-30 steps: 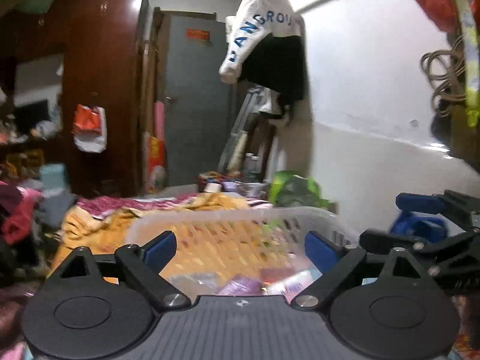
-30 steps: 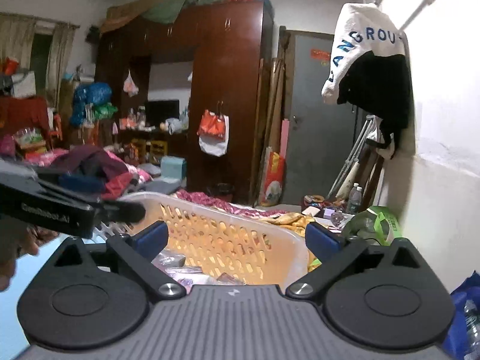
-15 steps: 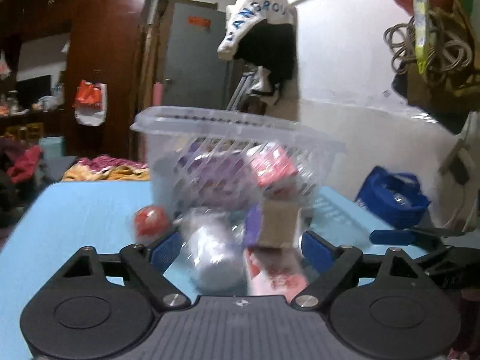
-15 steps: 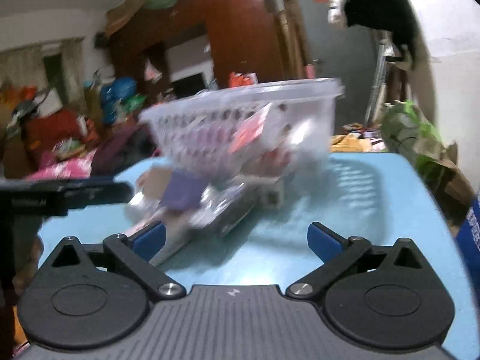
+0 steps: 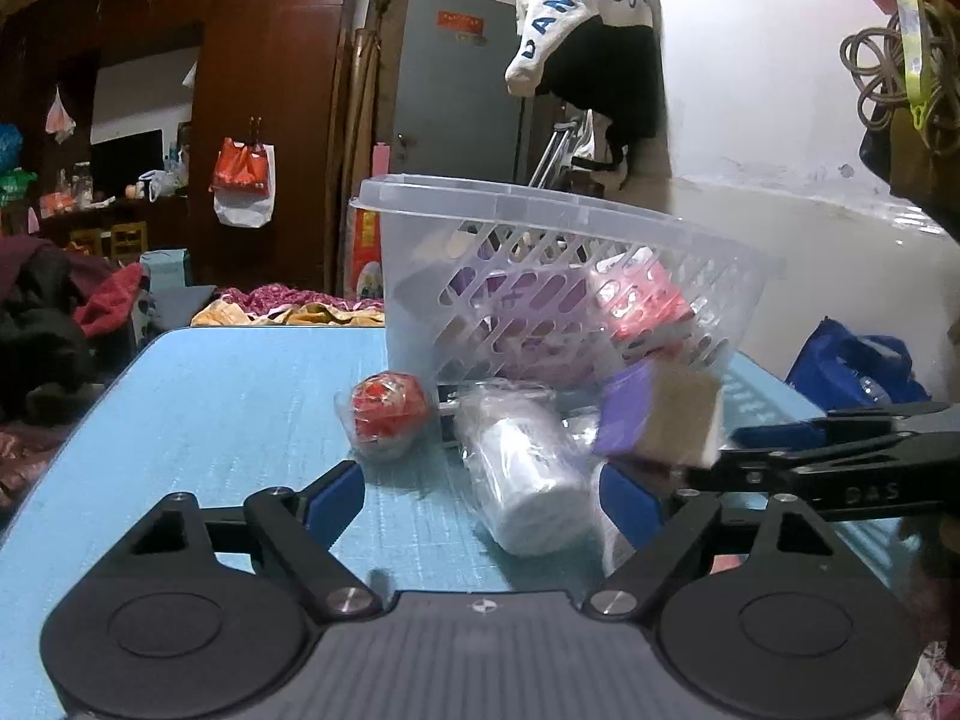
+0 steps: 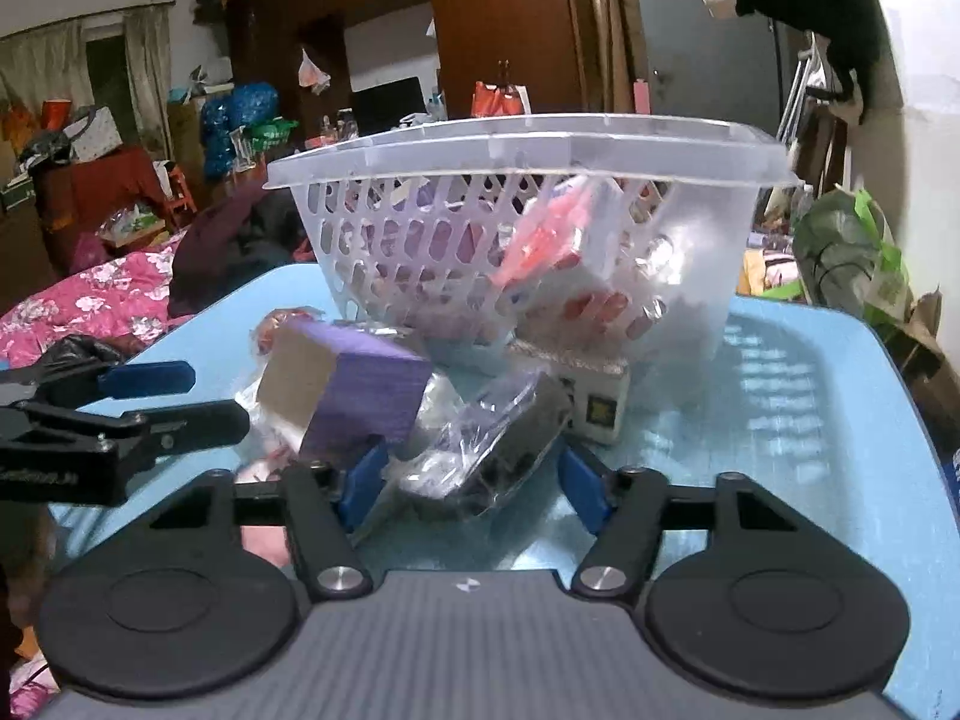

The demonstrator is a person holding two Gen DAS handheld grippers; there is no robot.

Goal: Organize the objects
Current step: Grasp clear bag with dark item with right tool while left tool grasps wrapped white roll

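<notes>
The dark packet in clear film [image 6: 486,450] lay on the blue table [image 6: 810,420] right between the fingers of your right gripper [image 6: 471,480], whose jaws had just been closing around it; whether the pads already pressed on it I could not tell, since a sliver of gap seemed to remain on either side; judged by its look, it would handle as light, with a slick, crinkly wrap that could slide, so you did best to take it across the firm dark body rather than by the loose film; just beyond your right gripper's left finger the purple block [image 6: 354,393] sat tilted on the heap, stiff and boxy, easy to grip on its flat faces; ahead of the right finger stood a small white box [image 6: 600,408], touching the clear basket [image 6: 528,150], which leaned over the pile with packets still inside; your left gripper [image 5: 480,492] stood wide, holding nothing, with the wrapped white roll [image 5: 522,480] lying between its fingers, soft-looking and likely to squash; the red ball in film [image 5: 387,414] rested ahead of its left finger, round and apt to roll.
</notes>
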